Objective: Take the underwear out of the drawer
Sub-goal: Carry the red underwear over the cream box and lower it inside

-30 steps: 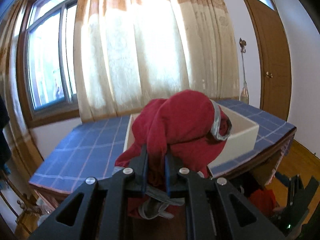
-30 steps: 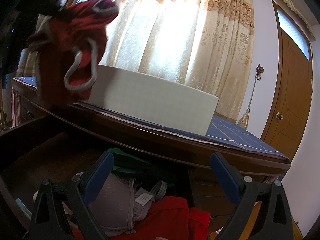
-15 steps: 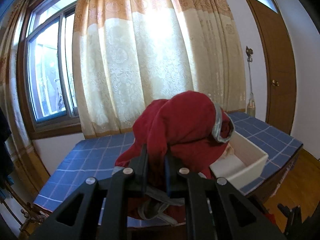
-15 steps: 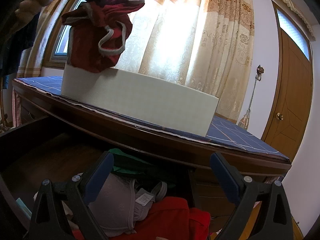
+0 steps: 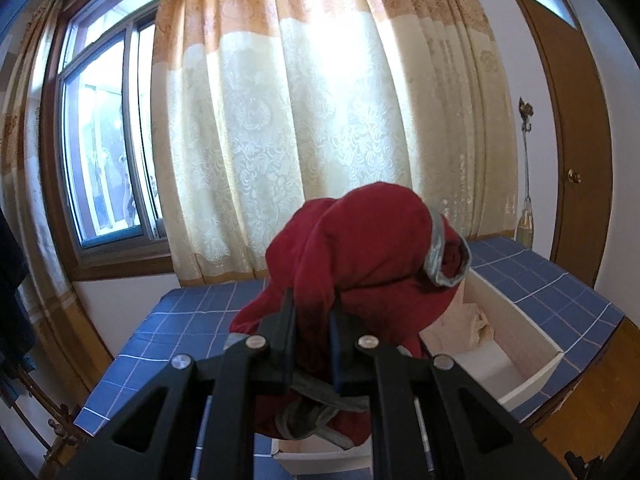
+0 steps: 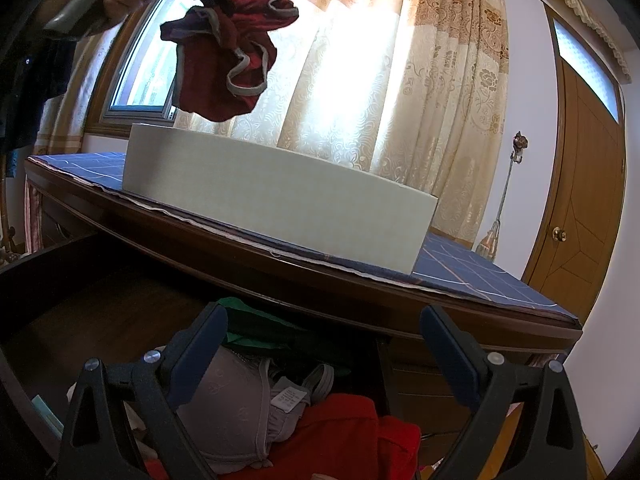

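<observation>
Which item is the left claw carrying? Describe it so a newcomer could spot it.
Find the white box on the blue checked tablecloth. Above its left end, the left claw grips red underwear, bunched, the only garment with grey-trimmed edges hanging in mid-air.

Left hand-held gripper (image 5: 312, 344) pinched closed, apparently raised; right hand-held gripper (image 6: 324, 356) spread wide

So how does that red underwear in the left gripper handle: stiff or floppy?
Likely floppy: the red underwear droops in loose folds below the left gripper. Probably light, since a narrow pinch carries it. Its grey-edged loops dangle and might snag the white box.
</observation>
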`<state>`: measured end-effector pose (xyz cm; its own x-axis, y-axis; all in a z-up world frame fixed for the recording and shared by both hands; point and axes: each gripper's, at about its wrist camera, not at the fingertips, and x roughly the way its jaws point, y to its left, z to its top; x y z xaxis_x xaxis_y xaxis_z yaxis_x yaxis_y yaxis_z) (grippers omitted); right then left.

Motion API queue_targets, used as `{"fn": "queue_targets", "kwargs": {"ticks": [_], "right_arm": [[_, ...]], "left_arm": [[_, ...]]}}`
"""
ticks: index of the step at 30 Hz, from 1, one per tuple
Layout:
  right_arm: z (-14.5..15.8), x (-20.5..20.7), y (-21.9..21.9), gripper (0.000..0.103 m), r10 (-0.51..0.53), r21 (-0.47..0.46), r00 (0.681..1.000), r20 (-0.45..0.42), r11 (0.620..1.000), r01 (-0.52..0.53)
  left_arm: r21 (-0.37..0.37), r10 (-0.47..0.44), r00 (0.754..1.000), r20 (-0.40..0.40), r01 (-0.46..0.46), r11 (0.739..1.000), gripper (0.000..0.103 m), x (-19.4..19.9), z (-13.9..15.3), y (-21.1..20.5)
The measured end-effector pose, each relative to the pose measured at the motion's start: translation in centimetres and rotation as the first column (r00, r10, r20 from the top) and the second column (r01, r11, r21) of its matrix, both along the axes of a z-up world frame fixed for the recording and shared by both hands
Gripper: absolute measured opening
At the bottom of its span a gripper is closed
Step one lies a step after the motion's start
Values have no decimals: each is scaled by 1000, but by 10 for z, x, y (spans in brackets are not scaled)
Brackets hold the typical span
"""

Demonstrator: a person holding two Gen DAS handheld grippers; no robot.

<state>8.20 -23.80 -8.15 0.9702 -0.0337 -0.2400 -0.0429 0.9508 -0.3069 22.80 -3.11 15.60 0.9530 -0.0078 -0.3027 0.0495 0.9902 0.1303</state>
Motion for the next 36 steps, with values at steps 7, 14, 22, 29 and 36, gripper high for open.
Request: {"fn": "queue_targets", "kwargs": {"ticks": [7, 14, 22, 29, 36], "right_arm": [[1, -1, 1, 99, 3, -3, 1000, 5, 1000, -3], [0, -2, 1, 99, 5, -4, 1000, 9, 1000, -5], [0, -1, 1, 99, 5, -4, 1000, 9, 1000, -5], [0, -1, 1, 99, 4, -5, 1000, 8, 1000, -4], [0, -2, 1, 99, 5, -5, 1000, 9, 1000, -5]], "left_arm": [[-37, 18, 992, -128, -23, 999, 11, 43, -19, 1], [-29, 29, 974, -224, -37, 999, 11, 63, -40, 0], [-8, 32, 961, -274, -36, 999, 11, 72, -62, -4], [4, 39, 956, -291, -40, 999, 11, 77, -69, -4], [13, 43, 940, -337, -41, 999, 11, 84, -80, -3]]}}
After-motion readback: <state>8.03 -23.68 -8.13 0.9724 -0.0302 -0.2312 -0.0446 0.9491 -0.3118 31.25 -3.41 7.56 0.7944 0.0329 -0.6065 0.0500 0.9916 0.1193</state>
